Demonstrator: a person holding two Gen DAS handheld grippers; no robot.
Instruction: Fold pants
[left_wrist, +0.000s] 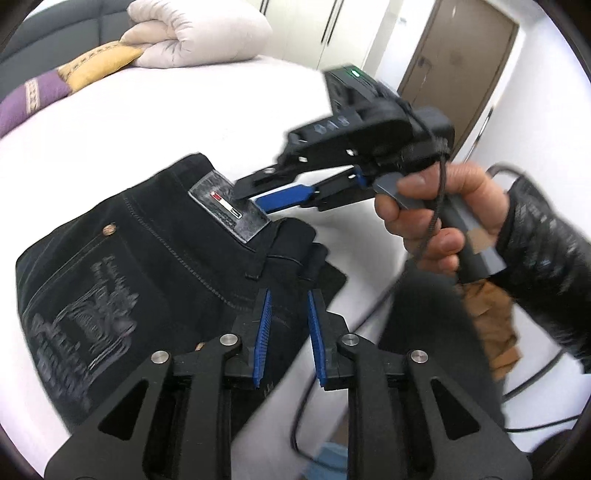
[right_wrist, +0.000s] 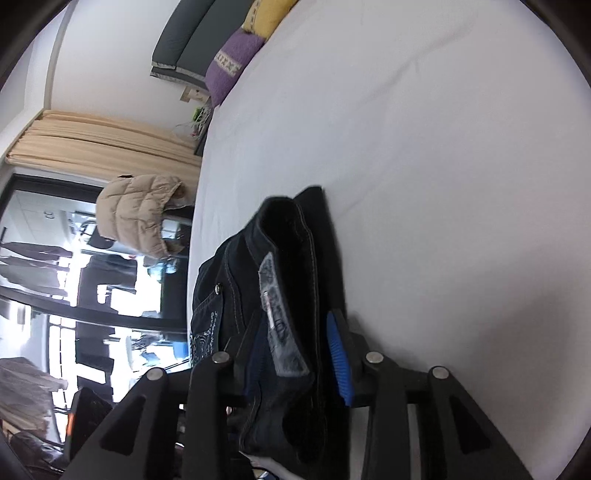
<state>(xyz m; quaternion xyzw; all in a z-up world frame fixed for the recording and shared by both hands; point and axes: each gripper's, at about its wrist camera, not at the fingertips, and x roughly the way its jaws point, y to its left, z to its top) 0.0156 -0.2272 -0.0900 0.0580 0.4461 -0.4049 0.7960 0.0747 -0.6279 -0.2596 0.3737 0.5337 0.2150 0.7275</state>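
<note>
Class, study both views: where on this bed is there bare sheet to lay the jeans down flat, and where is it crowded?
Bare white sheet stretches from the black jeans to the pillows. Crowded: the head end, with the folded duvet, yellow pillow and purple pillow; and the near edge, around the left gripper and right gripper.

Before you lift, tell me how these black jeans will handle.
The black jeans will probably sag: the waistband already buckles between the right gripper's jaws. Stacked denim layers suggest some heft. Unlikely to slip from ridged pads.
</note>
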